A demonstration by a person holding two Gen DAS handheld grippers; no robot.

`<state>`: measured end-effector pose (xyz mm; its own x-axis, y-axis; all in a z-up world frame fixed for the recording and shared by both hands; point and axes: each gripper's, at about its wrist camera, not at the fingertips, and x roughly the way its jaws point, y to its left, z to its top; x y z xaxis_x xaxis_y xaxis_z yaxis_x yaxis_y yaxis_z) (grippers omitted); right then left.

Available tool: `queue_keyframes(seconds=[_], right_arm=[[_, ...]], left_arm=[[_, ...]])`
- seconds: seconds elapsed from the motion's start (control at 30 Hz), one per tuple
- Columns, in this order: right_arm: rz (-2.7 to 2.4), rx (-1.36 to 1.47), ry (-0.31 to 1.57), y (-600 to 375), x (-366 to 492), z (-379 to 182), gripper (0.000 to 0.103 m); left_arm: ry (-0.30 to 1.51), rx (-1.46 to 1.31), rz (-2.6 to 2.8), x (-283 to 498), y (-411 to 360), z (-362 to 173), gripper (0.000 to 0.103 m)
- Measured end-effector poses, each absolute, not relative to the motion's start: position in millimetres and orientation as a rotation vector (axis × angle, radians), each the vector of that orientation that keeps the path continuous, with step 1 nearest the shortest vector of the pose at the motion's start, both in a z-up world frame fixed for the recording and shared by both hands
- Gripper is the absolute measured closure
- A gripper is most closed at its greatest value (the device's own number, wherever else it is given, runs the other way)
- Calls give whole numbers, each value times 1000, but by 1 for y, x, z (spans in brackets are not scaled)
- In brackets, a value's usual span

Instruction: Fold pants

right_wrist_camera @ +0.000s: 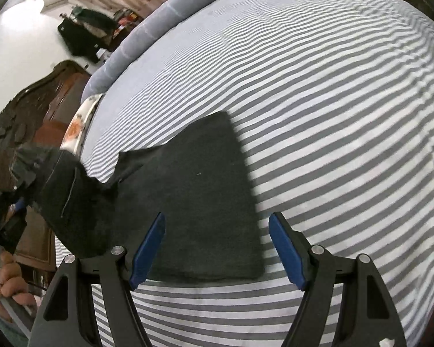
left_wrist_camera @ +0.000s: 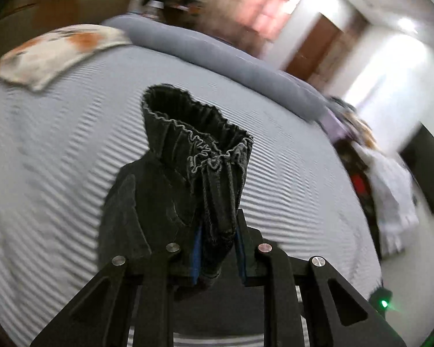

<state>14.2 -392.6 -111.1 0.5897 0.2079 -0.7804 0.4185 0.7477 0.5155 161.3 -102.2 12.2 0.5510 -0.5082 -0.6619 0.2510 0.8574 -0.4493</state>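
Note:
Dark charcoal pants lie partly flat on the grey-and-white striped bed sheet. My left gripper is shut on the gathered elastic waistband, which stands bunched up above the sheet. In the right wrist view the lifted waist end rises toward the left gripper and the hand that holds it at the left edge. My right gripper hangs open just above the flat folded part, its blue pads apart with nothing pressed between them.
A floral pillow lies at the far left of the bed, and a rolled grey blanket runs along its far edge. Dark wooden furniture stands beside the bed. Clothes and white fabric pile up at the right.

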Motion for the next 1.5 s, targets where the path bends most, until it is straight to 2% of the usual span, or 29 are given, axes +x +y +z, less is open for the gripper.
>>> queue_keyframes(seconds=[0.23,0.43,0.5,0.63,0.77,0.83,0.9,1.13,1.33,1.4,1.5], right_arm=[[-203,812,933,-429,-7,-117,30],[-228,857,944,-442,-14,-131,30],[-230,866,949,-443,-14,-135,30],[-218,861,956,-441,-11,-138,30],[-186,835,951,-434,-5,-133,30],[-152,814,943,-425,1,-129,30],[-104,778,941,-412,11,-124,34],[4,683,973,-363,53,-123,55],[-67,698,1017,-358,80,-141,57],[-98,685,1026,-359,82,-141,75],[-92,679,999,-360,73,-132,84]], left_arm=[[1015,-163,-600,149,-196,-43,83],[1088,33,-615,120,-242,-95,81],[1114,73,-634,114,-251,-100,75],[1125,58,-717,103,-241,-91,70],[1044,54,-721,93,-202,-79,50],[1016,72,-653,99,-179,-80,47],[1034,91,-573,108,-156,-89,47],[1061,165,-359,125,-106,-124,47],[1058,225,-375,124,-105,-138,46],[1060,228,-374,124,-107,-139,46],[1069,215,-379,125,-106,-135,46]])
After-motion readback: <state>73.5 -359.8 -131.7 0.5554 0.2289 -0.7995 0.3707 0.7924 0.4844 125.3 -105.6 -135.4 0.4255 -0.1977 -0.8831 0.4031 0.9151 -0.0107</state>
